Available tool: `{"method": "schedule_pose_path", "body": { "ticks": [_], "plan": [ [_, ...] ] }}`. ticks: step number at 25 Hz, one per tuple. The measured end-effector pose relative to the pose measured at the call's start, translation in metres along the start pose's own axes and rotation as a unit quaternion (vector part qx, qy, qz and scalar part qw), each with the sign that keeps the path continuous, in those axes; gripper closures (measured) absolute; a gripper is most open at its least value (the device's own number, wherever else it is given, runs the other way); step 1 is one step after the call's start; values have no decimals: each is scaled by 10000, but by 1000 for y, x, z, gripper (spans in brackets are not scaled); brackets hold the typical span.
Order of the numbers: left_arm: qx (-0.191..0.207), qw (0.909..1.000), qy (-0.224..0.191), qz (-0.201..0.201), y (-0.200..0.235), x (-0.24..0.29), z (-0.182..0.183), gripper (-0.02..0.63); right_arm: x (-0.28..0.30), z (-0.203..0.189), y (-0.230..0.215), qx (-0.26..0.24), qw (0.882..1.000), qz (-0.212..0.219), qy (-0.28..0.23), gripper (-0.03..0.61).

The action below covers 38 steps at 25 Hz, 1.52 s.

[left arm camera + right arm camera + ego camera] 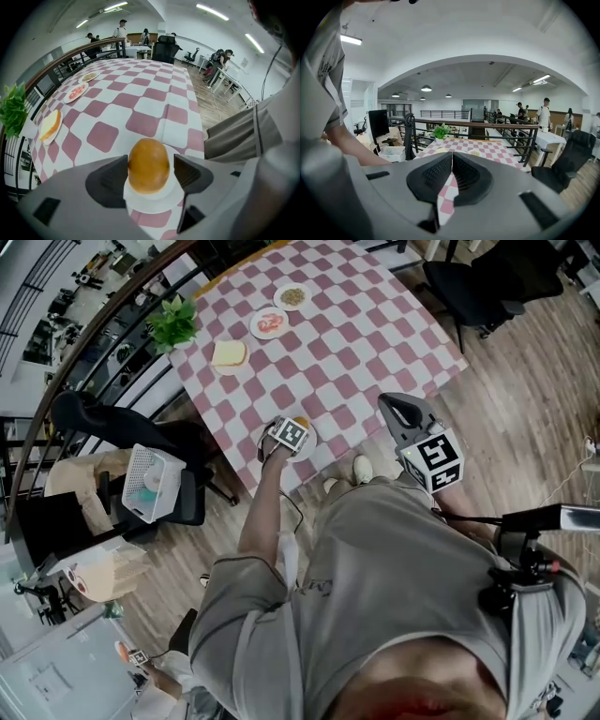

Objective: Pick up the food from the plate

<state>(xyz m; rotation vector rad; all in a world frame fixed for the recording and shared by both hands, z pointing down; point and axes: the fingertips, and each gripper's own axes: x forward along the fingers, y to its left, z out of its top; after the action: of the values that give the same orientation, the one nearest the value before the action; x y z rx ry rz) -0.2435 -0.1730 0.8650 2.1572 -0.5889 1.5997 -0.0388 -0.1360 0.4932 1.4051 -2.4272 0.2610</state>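
Left gripper [150, 163] jaws spread astride the bun [148, 169]; its plate [157, 200] sits at the desk [140, 103] edge. Right gripper [451, 165], jaws pressed together, is well right of the plate.

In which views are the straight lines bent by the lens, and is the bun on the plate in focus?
Head view: the checked table bows at its edges, light even, no glare. Left gripper view: the bun is sharp; the railing curves, corners are black. Right gripper view: the ceiling arches, one lamp strip is bright, the background is clear.
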Motion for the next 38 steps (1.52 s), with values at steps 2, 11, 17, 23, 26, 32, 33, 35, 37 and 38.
{"method": "schedule_pose_path", "body": {
  "ticks": [2,11,17,23,26,32,33,35,37,38],
  "plan": [
    [22,9999,103,7,2,8,1,301,-4,-3,-4,20,10000,-52,66,563],
    [282,9970,705,-151,1,47,-15,250,-8,-7,-12,81,9997,-213,36,563],
    [398,9975,580,-56,0,47,-14,250,-7,-10,-8,114,9998,-175,75,563],
    [49,9983,572,-76,2,44,-13,253,-5,-13,-2,95,9998,-54,161,563],
    [29,9982,599,-42,5,46,-14,253,-4,-9,0,87,9999,-28,135,563],
    [-1,9988,455,-155,3,39,-13,253,0,-10,3,87,9999,32,133,563],
    [-29,9989,446,-155,5,42,-14,253,1,-10,3,95,9999,36,126,563],
    [-104,9990,387,-178,6,43,-13,253,2,-9,3,99,9999,28,84,563],
    [-202,9992,260,-206,6,41,-10,253,3,-7,1,91,10000,1,17,563],
    [-285,9991,206,-220,6,40,-9,253,3,-7,1,92,10000,-9,4,563]
  ]
}}
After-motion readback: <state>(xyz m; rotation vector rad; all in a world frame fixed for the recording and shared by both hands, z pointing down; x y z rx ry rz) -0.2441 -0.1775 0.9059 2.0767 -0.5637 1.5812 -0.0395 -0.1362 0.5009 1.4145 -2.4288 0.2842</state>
